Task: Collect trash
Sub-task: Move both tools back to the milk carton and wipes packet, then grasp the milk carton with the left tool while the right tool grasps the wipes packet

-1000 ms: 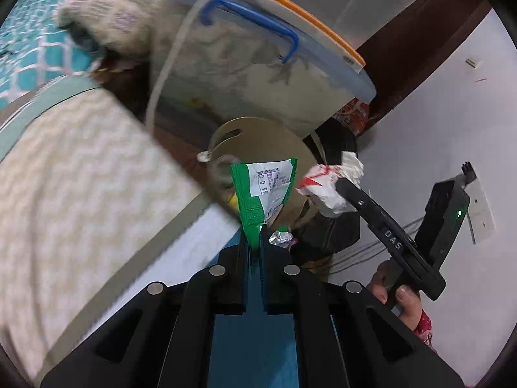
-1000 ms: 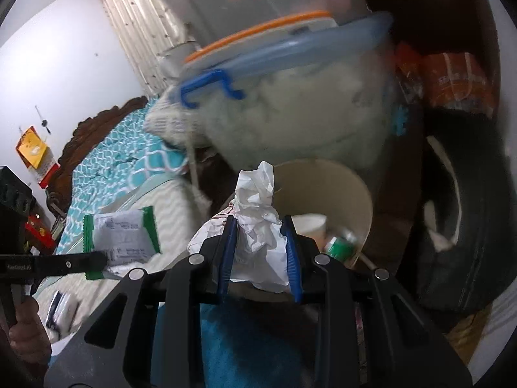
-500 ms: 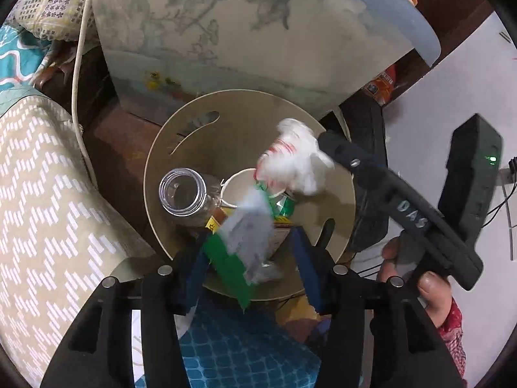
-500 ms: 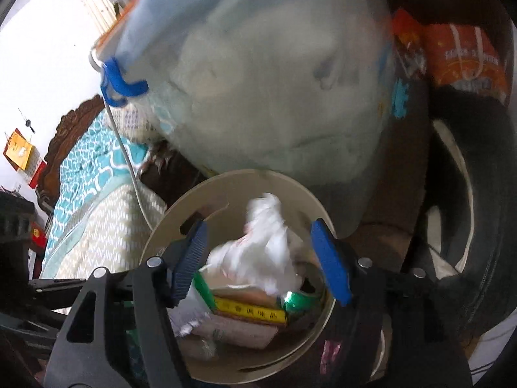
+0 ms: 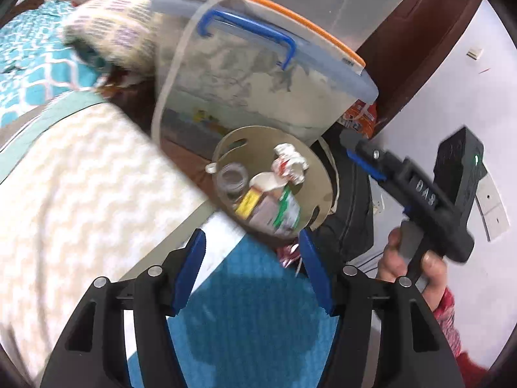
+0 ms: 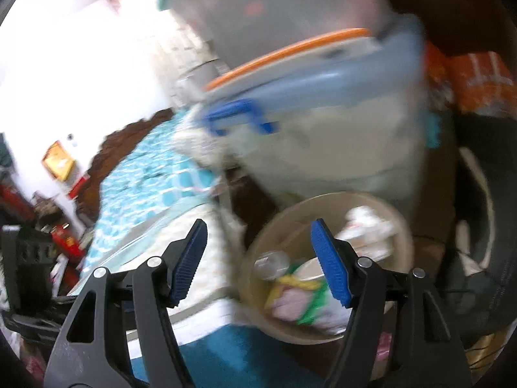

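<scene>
Bin [image 6: 258, 245] contents blurred, rim half hidden

left gripper [image 5: 252, 271] opening (empty) — right gripper [image 6: 258, 260] agape

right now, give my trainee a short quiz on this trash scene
1. True or false: the left hand-held gripper holds a wrapper.
2. Where does the crumpled white paper lie? A) on the bed B) in the round bin C) between the right hand-held gripper's pads
3. Fill in: the storage box behind the bin has a ____ handle.

Key
1. False: its jaws are opening with nothing between them, and the green wrapper lies in the bin.
2. B
3. Blue
</scene>
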`<action>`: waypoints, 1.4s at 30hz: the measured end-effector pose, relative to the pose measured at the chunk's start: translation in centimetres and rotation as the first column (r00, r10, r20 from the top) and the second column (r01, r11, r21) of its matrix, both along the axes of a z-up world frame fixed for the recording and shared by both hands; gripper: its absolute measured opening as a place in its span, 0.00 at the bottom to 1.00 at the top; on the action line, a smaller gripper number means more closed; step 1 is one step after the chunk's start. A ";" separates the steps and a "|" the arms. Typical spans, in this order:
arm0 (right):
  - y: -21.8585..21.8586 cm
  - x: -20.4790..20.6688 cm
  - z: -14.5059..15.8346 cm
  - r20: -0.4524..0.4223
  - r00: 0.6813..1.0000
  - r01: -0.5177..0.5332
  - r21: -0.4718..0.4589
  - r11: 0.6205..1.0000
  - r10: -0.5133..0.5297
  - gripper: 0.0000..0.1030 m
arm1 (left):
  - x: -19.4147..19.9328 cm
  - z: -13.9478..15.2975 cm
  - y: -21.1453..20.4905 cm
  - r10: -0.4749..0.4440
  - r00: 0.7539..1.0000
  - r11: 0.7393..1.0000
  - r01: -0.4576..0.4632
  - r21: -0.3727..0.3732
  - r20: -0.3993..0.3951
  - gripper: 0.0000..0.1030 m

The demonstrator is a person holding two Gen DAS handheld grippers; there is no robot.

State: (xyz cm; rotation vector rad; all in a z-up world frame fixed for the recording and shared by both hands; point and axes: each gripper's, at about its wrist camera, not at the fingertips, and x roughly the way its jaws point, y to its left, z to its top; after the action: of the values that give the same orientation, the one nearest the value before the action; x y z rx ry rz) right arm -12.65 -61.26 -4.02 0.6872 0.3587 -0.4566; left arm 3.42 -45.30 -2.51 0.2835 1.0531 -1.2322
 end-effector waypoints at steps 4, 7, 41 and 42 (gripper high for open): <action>5.0 3.7 0.5 0.011 0.990 -0.143 0.028 0.989 0.143 0.65 | 0.7 0.9 8.0 0.082 0.995 0.997 -0.081 -0.015 0.064 0.55; 9.5 7.2 0.1 0.001 0.964 -0.264 0.051 0.963 0.265 0.65 | 1.9 1.8 14.6 0.193 0.970 0.981 -0.192 -0.020 0.147 0.56; 39.8 29.7 -7.1 -0.331 0.760 -0.559 0.108 0.822 0.560 0.84 | 10.2 -6.6 41.9 0.683 0.719 0.711 -0.695 0.113 0.125 0.41; 39.8 29.7 -7.0 -0.341 0.758 -0.562 0.092 0.822 0.557 0.85 | 10.0 -6.5 42.2 0.685 0.719 0.710 -0.695 0.111 0.119 0.41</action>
State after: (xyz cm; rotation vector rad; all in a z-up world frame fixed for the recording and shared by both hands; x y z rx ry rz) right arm 17.04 -21.48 -10.99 0.4436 0.8778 0.0018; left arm 13.44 -3.15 -9.02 0.0228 1.0521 -0.4523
